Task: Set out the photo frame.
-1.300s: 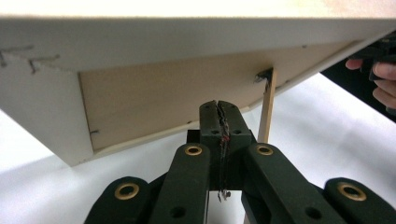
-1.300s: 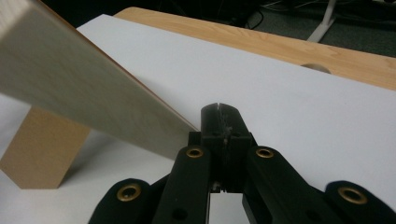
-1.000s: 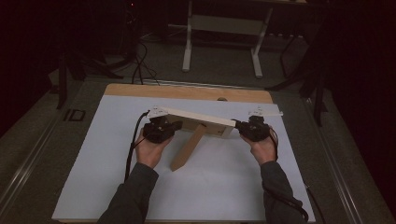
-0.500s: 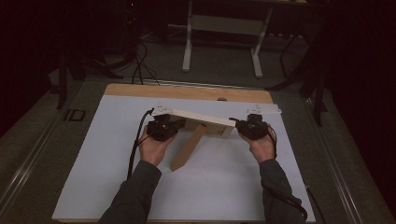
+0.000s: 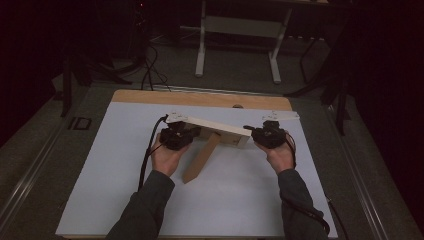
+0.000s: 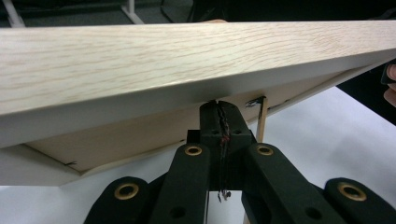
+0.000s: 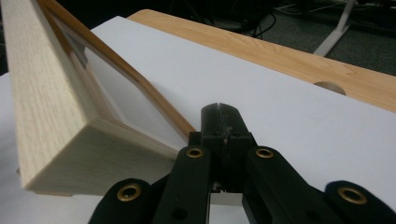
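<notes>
Up close, in the left gripper view, the left tongs (image 6: 218, 112) have their jaws pressed together, tips against the underside edge of a pale wooden frame (image 6: 187, 60); whether they pinch a thin lip of it cannot be told. The right tongs (image 7: 219, 116) likewise show jaws pressed together, tips at the inner edge of the frame (image 7: 51, 107) near its corner, and again a pinch cannot be confirmed.

From above, the left tongs (image 5: 179, 136) sit just left of frame centre and the right tongs (image 5: 266, 134) just right of it, each in a hand, with the wooden frame (image 5: 212, 126) spanning between them. Its long axis runs across the picture from left to right, the left end slightly higher in the frame than the right. A brown back stand (image 5: 201, 158) slants from beneath it down toward the lower left, its foot on the white sheet (image 5: 235, 200) that covers the tabletop (image 5: 200, 98).

Farther out, a bare wooden strip of tabletop shows along the sheet's upper edge, with a round hole (image 5: 238, 106) in it. Two small white brackets (image 5: 280, 116) lie near the frame's upper side. Black cables (image 5: 148, 150) trail beside the left hand. Beyond the tabletop, at the top of the frame, stands a white table base (image 5: 240, 45) on the dark floor.
</notes>
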Demonstrator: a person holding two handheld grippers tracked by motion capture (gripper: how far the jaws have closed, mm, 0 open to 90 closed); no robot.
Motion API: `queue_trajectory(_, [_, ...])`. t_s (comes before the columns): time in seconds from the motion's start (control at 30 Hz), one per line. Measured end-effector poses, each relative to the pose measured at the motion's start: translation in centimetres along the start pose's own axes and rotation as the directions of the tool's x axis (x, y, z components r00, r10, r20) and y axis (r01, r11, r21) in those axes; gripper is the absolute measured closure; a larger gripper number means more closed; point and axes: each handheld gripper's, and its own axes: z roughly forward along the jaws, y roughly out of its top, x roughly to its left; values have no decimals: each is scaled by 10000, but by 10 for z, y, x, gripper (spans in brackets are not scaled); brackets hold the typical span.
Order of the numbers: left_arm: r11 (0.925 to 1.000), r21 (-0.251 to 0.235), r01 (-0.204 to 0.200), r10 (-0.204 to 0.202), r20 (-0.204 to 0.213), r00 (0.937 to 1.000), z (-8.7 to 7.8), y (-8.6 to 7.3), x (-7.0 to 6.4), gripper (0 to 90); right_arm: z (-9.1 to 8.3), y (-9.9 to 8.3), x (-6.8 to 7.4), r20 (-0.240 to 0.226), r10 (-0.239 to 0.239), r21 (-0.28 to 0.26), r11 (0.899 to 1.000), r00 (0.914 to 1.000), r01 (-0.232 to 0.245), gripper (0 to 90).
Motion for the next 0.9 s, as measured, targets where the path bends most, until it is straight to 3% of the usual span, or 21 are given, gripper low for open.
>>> queue_trajectory(0.6, [9999, -57, -87, 88, 206, 9997, 6, 8, -12, 900, -2, 2, 6, -247, -163, -6, 9999, 9996, 163, 899])
queue_trajectory(0.9, [9996, 200, -214, 209, 255, 9995, 15, 9, -18, 900, -3, 3, 9, -322, -225, -77, 9997, 9992, 222, 899])
